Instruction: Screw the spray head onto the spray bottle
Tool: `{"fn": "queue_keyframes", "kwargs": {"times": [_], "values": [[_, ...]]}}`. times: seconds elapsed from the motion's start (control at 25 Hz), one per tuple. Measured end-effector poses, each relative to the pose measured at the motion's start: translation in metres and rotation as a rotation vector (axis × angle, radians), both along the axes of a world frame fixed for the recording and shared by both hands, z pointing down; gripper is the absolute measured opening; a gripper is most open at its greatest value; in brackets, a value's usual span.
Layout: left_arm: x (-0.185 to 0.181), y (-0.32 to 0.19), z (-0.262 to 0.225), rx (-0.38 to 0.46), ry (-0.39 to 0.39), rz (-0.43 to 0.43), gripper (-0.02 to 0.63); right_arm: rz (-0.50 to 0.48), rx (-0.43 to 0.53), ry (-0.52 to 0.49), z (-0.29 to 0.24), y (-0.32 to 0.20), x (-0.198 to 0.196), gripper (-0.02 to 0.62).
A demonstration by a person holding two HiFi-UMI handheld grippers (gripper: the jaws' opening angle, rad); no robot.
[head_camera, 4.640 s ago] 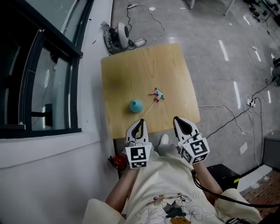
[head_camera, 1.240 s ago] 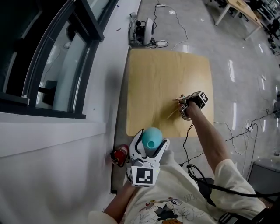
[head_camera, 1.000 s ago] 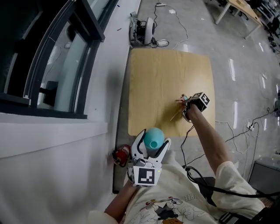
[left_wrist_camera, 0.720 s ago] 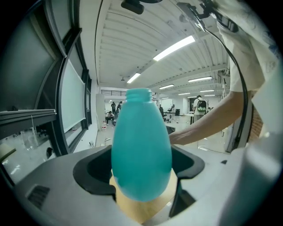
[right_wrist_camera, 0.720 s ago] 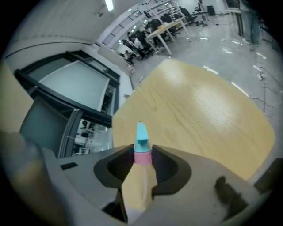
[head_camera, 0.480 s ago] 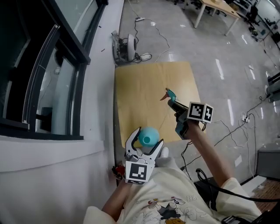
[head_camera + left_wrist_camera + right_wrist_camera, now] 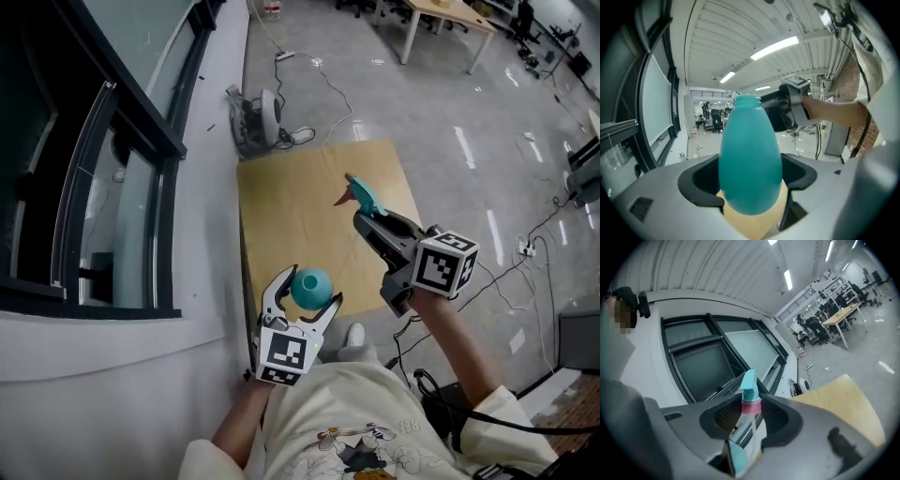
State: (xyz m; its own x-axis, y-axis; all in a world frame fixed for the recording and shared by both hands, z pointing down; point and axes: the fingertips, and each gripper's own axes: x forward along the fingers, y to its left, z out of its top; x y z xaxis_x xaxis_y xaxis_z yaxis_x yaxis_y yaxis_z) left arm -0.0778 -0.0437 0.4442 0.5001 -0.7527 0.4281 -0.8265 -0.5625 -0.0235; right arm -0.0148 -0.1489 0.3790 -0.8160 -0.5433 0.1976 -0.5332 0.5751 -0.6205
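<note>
Alignment step in hand. Left tool (image 7: 304,292), jaws wide, clamps the teal egg-shaped plastic bottle (image 7: 750,159). Right tool (image 7: 366,217), jaws narrow, pinches the teal plastic spray head (image 7: 749,386) by its pink collar. Next move: bring the head over the bottle's open neck.

The head view looks steeply down from above onto the desk (image 7: 281,216), the left gripper (image 7: 302,289) and the right gripper (image 7: 367,217). The left gripper view sits close behind its fingers (image 7: 665,187), tilted up toward the ceiling (image 7: 754,28), and also catches the right gripper. The right gripper view faces the windows (image 7: 722,357) and shares the desk with the head view.
</note>
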Motion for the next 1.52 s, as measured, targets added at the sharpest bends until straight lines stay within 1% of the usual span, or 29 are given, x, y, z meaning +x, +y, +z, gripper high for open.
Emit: {"fn": "queue_keyframes", "kwargs": {"times": [0.04, 0.12, 0.2, 0.24, 0.28, 0.36, 0.4, 0.48, 0.6, 0.72, 0.8, 0.92, 1.08, 1.2, 1.36, 1.52], "values": [[-0.002, -0.001, 0.006, -0.043, -0.042, 0.004, 0.394, -0.006, 0.021, -0.012, -0.007, 0.001, -0.001, 0.131], [-0.009, 0.001, 0.023, -0.172, -0.151, 0.042, 0.394, -0.022, 0.067, -0.052, -0.028, 0.002, -0.003, 0.132], [-0.015, 0.010, 0.040, -0.337, -0.255, 0.136, 0.394, -0.034, 0.118, -0.097, -0.053, 0.003, -0.003, 0.131], [-0.017, 0.017, 0.045, -0.425, -0.283, 0.198, 0.394, -0.039, 0.139, -0.124, -0.066, 0.003, -0.003, 0.132], [-0.018, 0.025, 0.049, -0.514, -0.288, 0.262, 0.394, -0.046, 0.153, -0.158, -0.079, 0.004, -0.003, 0.132], [-0.020, 0.041, 0.050, -0.669, -0.263, 0.385, 0.394, -0.068, 0.165, -0.232, -0.100, 0.006, -0.005, 0.131], [-0.022, 0.047, 0.048, -0.723, -0.255, 0.440, 0.394, -0.082, 0.168, -0.262, -0.107, 0.007, -0.008, 0.131], [-0.024, 0.056, 0.039, -0.791, -0.247, 0.532, 0.394, -0.119, 0.173, -0.296, -0.116, 0.011, -0.017, 0.132], [-0.013, 0.072, 0.025, -0.822, -0.241, 0.616, 0.394, -0.174, 0.173, -0.318, -0.118, 0.027, -0.018, 0.132], [0.002, 0.079, 0.016, -0.840, -0.229, 0.652, 0.394, -0.203, 0.159, -0.345, -0.120, 0.040, -0.010, 0.130], [-0.002, 0.070, 0.011, -0.855, -0.216, 0.669, 0.394, -0.201, 0.159, -0.345, -0.123, 0.035, -0.014, 0.131], [-0.010, 0.062, 0.007, -0.866, -0.217, 0.693, 0.394, -0.189, 0.172, -0.343, -0.129, 0.028, -0.014, 0.132], [-0.004, 0.065, 0.001, -0.858, -0.202, 0.716, 0.394, -0.180, 0.189, -0.324, -0.131, 0.031, -0.003, 0.132], [0.003, 0.064, -0.007, -0.845, -0.184, 0.731, 0.394, -0.193, 0.180, -0.314, -0.125, 0.035, 0.000, 0.132], [0.012, 0.060, -0.017, -0.841, -0.164, 0.752, 0.394, -0.236, 0.141, -0.317, -0.106, 0.041, -0.005, 0.132], [0.019, 0.056, -0.028, -0.839, -0.130, 0.771, 0.394, -0.324, 0.089, -0.344, -0.090, 0.052, -0.018, 0.131]]}}
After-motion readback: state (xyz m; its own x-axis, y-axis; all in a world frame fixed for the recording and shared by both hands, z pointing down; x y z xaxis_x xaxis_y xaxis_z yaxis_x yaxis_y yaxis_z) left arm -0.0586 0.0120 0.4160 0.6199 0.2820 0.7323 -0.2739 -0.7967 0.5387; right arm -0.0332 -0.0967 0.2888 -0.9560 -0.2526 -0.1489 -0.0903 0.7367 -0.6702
